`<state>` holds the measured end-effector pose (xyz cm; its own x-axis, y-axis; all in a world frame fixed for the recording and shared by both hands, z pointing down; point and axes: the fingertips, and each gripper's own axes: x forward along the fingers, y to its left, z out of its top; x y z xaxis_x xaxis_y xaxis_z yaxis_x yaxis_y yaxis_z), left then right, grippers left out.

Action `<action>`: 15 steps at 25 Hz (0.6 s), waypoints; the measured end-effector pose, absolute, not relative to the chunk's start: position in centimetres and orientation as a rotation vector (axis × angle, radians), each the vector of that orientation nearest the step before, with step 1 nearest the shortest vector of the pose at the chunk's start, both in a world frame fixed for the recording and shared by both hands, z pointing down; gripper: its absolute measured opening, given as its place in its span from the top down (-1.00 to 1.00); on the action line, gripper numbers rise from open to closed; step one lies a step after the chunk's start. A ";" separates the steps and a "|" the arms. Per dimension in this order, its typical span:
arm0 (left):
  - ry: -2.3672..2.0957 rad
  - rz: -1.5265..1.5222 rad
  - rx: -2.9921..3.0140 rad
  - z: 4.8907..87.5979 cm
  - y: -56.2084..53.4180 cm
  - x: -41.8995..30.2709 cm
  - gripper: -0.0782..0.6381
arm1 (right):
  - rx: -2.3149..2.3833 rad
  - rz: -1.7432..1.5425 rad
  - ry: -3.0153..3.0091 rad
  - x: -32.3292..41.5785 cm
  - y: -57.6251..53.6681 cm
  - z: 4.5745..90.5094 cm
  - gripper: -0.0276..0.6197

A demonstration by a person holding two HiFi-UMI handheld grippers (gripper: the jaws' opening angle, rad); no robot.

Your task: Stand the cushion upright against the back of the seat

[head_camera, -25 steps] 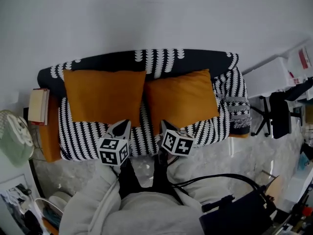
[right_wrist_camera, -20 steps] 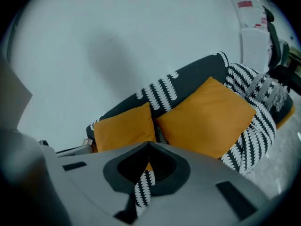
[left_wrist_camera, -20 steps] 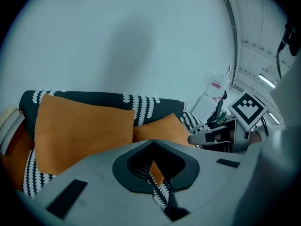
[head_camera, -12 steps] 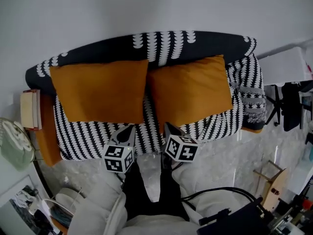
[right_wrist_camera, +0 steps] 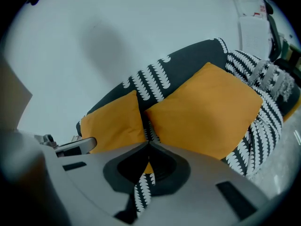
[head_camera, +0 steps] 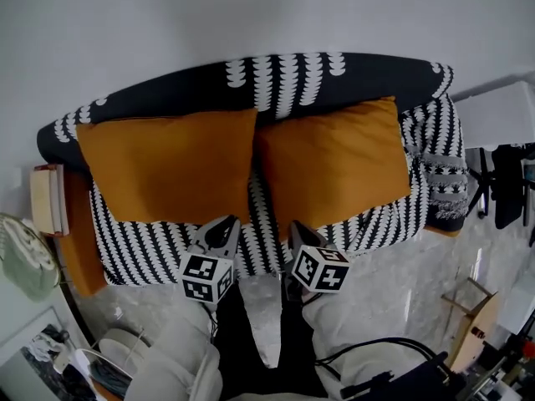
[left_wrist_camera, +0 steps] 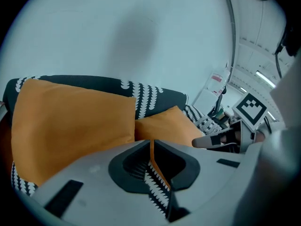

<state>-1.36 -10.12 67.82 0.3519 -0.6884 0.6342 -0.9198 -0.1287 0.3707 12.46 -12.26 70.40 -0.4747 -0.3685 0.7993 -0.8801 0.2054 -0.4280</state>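
Two orange cushions lean upright against the sofa back. The left cushion (head_camera: 167, 167) (left_wrist_camera: 70, 121) and the right cushion (head_camera: 333, 161) (right_wrist_camera: 209, 109) stand side by side on the black-and-white patterned sofa (head_camera: 276, 86). My left gripper (head_camera: 224, 229) (left_wrist_camera: 151, 142) is shut and empty, near the seat's front edge below the left cushion. Beside it, my right gripper (head_camera: 297, 230) (right_wrist_camera: 148, 146) is shut and empty too, below the right cushion. Neither gripper touches a cushion.
A stack of books (head_camera: 46, 199) rests by the sofa's left arm. A pale green fan (head_camera: 21, 253) stands on the floor at left. An office chair (head_camera: 506, 182) and a white unit (head_camera: 493, 111) sit at right. A wooden stand (head_camera: 472, 324) is near the lower right.
Both grippers have sunk toward the seat's front edge, still shut. The head view has drawn closer to the sofa, so both cushions look larger.
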 end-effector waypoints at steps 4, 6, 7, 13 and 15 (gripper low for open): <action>-1.444 0.487 1.884 70.1 -11.0 -2.4 0.54 | 1.151 1.274 -1.917 13.0 -11.5 72.7 0.73; -1.450 0.534 1.897 70.9 -11.5 -2.7 0.44 | 1.153 1.298 -1.902 13.1 -11.1 73.5 0.73; -1.450 0.560 1.905 71.2 -11.6 -2.9 0.41 | 1.153 1.310 -1.896 13.2 -10.9 73.8 0.73; -1.449 0.836 1.917 74.1 -12.6 -3.9 0.24 | 1.131 1.337 -1.880 13.2 -10.1 75.3 0.73; -1.443 0.971 1.918 75.4 -13.0 -4.2 0.17 | 1.122 1.337 -1.879 13.2 -10.2 75.7 0.73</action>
<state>-4.24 -12.97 75.36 0.1647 -0.5672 0.8070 -0.9611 -0.2761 0.0022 13.19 -10.21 75.68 -0.4862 -0.3048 0.8190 -0.8736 0.1482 -0.4634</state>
